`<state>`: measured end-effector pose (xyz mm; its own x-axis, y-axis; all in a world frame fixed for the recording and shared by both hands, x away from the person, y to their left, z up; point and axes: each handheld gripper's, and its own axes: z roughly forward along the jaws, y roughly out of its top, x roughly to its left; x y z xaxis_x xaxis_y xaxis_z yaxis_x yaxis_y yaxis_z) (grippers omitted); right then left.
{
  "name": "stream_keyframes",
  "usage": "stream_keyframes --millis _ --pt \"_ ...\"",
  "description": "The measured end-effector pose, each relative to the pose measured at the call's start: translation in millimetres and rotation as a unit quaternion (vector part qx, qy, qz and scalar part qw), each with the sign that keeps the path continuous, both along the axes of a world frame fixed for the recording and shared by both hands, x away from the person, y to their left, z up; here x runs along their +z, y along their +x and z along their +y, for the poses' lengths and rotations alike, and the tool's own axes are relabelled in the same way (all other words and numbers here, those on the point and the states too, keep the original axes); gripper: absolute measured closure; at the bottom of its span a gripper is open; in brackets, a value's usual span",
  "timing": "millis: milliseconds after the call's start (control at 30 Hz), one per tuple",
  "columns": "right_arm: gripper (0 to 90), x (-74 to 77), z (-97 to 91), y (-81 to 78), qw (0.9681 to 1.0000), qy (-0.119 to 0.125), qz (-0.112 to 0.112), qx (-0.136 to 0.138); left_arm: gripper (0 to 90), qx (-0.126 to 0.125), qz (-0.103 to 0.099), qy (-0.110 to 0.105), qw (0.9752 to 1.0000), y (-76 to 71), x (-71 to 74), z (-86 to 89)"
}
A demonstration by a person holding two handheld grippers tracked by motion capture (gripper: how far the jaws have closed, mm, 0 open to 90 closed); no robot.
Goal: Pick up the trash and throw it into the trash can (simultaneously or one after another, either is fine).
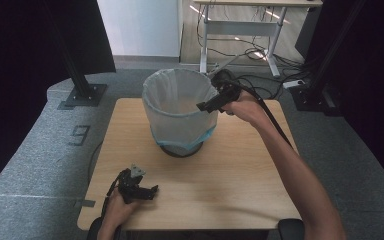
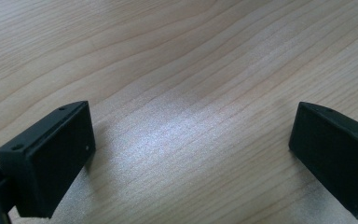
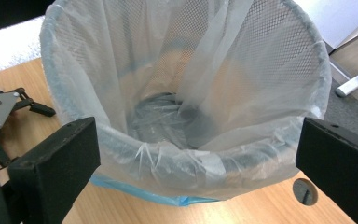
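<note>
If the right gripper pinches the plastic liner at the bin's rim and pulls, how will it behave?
The plastic liner is thin, see-through and creased, so it would probably crumple and slide off rather than lift stiffly. The mesh bin looks light and tall, so a sideways pull from the right gripper might tip or drag it.

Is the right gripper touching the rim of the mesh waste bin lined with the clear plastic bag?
Cannot tell. In the right gripper view, the right gripper has open jaws either side of the mesh waste bin rim, neither visibly pressing the clear plastic bag.
</note>
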<state>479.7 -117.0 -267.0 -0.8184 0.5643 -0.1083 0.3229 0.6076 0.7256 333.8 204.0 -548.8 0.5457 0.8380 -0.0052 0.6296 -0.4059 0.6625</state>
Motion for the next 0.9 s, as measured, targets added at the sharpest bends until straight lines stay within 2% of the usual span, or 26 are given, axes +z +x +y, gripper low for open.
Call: stream_keyframes --millis 267,367,433,567,667,900 --pt "0.0 -1.7 -9.9 -3.9 0.9999 -0.013 -0.003 -0.005 0.0 0.000 0.000 0.000 1.0000 0.0 0.0 0.0" --pt "0.0 -2.3 -14.4 -5.9 1.0000 0.001 -0.003 -0.006 0.0 0.000 0.000 0.000 1.0000 0.0 0.0 0.0" --pt "0.0 -3.6 -17.6 -7.0 1.0000 0.003 -0.003 -0.008 0.0 0.000 0.000 0.000 1.0000 0.0 0.0 0.0" --pt "0.0 -5.5 -23.7 -8.5 0.9998 -0.014 -0.005 -0.014 0.0 0.000 0.000 0.000 1.0000 0.0 0.0 0.0" --pt "0.0 -6.1 -29.2 -9.8 0.9999 0.000 -0.007 -0.016 0.0 0.000 0.000 0.000 1.0000 0.0 0.0 0.0" --pt "0.0 -10.6 -43.1 -13.0 0.9997 0.005 -0.006 -0.024 0.0 0.000 0.000 0.000 1.0000 0.0 0.1 0.0"
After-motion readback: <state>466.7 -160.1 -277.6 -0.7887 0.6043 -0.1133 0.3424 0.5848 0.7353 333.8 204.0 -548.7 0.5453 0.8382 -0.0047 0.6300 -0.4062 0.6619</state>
